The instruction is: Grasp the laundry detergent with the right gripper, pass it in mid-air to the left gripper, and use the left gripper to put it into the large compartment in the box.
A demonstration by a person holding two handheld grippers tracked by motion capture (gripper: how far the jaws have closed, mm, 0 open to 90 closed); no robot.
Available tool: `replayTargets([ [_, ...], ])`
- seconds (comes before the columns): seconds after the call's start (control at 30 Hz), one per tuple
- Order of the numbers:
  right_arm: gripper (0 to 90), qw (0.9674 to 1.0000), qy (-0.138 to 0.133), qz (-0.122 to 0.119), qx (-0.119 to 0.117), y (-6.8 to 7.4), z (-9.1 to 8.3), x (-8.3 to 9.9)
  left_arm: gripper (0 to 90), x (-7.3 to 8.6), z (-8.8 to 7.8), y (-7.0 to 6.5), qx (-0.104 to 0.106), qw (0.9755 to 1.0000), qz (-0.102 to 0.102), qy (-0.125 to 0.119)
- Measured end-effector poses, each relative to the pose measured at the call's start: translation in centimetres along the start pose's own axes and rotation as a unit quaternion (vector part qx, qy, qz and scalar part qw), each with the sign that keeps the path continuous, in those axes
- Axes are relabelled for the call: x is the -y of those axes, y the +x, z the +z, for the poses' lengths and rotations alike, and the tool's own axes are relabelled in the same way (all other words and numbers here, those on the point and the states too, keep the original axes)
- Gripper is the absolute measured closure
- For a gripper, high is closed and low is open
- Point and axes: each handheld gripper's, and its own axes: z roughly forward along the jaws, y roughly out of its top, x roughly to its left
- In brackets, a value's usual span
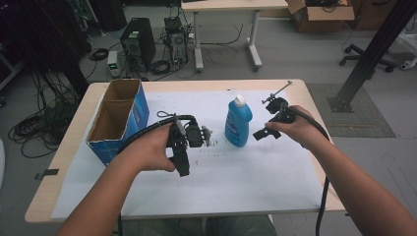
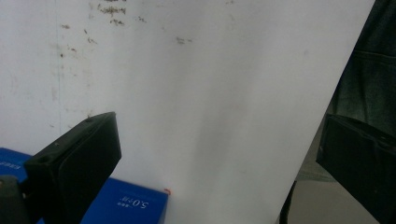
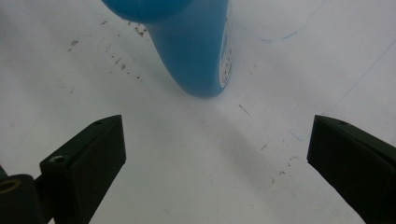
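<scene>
The right gripper [image 3: 215,154] hangs with jaws wide apart and empty, facing the blue bottle [image 3: 196,46] standing upright on the white sheet [image 1: 255,167] mid-table. It should come in level and square around the body. The left gripper [image 2: 210,154], also spread, waits beside the blue box [image 1: 118,120].

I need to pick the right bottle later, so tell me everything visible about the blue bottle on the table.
The blue bottle looks like glossy translucent plastic with a white cap and a pale side label. It stands upright on the white sheet, between the two grippers, touched by neither. In the right gripper view it stands ahead of the open jaws.
</scene>
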Motion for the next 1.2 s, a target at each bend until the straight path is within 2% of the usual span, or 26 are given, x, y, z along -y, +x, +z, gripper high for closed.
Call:
replayTargets([
  [0.23,4.4,1.0,-0.005,-0.002,-0.001,0.0,1.1,0.8,0.2,0.1,-0.1,0.1,0.001,1.0,0.001,-0.002],
  [0.63,3.3,0.9996,-0.028,-0.009,-0.002,0.2,2.1,1.3,0.2,0.1,0.0,-0.1,0.003,1.0,0.004,-0.001],
  [1.2,3.6,0.9987,-0.047,-0.017,-0.002,0.8,4.1,1.1,0.2,0.5,0.2,-0.1,0.006,1.0,-0.001,0.0],
])
